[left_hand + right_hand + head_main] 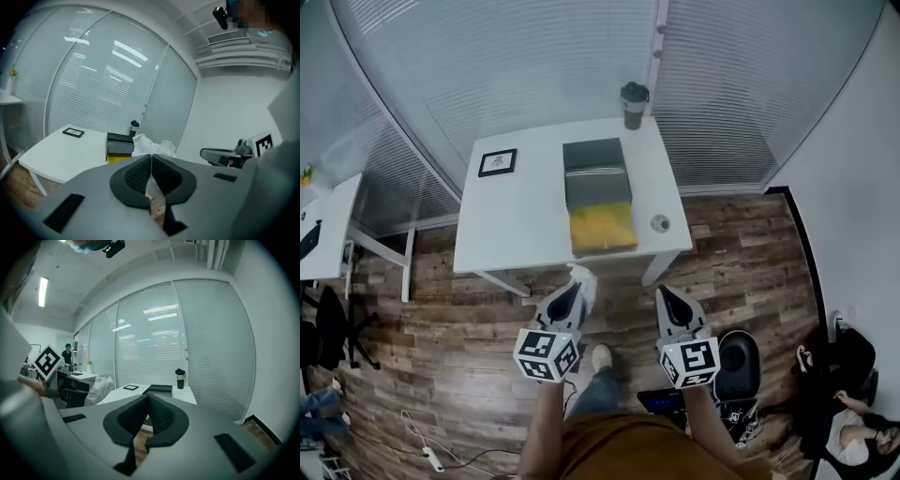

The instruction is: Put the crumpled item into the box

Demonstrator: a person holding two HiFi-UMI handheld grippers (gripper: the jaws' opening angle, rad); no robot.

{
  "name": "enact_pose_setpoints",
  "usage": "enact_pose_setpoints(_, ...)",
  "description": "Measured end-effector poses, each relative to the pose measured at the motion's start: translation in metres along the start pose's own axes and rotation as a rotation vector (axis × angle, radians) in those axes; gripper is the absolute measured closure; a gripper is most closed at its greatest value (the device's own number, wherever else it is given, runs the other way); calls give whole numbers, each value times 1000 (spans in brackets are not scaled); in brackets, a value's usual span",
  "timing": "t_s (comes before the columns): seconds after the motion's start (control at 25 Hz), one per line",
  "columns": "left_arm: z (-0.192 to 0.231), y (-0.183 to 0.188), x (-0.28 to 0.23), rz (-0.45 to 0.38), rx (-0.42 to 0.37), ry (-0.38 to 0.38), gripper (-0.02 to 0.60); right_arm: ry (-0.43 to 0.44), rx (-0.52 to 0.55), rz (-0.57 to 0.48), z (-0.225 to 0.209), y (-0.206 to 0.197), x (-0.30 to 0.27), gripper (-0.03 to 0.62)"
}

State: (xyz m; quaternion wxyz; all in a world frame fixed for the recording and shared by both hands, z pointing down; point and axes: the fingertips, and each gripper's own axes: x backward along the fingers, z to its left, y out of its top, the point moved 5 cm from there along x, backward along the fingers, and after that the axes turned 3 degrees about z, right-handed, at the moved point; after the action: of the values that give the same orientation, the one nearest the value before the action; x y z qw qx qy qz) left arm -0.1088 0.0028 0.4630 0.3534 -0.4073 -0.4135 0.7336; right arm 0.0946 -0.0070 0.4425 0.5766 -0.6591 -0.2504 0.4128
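**Bring the wad over the box before letting go**

The left gripper [574, 284] is clenched on the crumpled item [151, 144], a white wad bunched above its tips and well short of the box [602, 228]. The right gripper [665, 293] is closed on nothing, also short of the box. The box sits open on the white table [516, 220], with a dark cup [634, 105] beyond it. Best to release only once the wad is directly above the box's opening.
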Motion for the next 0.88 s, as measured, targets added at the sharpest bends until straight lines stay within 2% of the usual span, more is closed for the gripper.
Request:
enact_pose_setpoints(0.12, 28, 8, -26, 18, 37, -18, 551, -9, -4, 31, -11, 3, -40, 582)
enact_pose_setpoints(0.24, 56, 13, -49, 23, 117, -36, 551, -17, -1, 56, -19, 4, -73, 582)
enact_pose_setpoints(0.32, 72, 16, -62, 40, 135, -37, 551, -27, -3, 68, -24, 5, -90, 582)
enact_pose_setpoints(0.52, 93, 21, -92, 97, 102, -44, 551, -46, -9, 104, -32, 5, -121, 583)
enact_pose_setpoints(0.88, 103, 27, -127, 131, 64, -69, 551, -72, -1, 107, -45, 11, -137, 582)
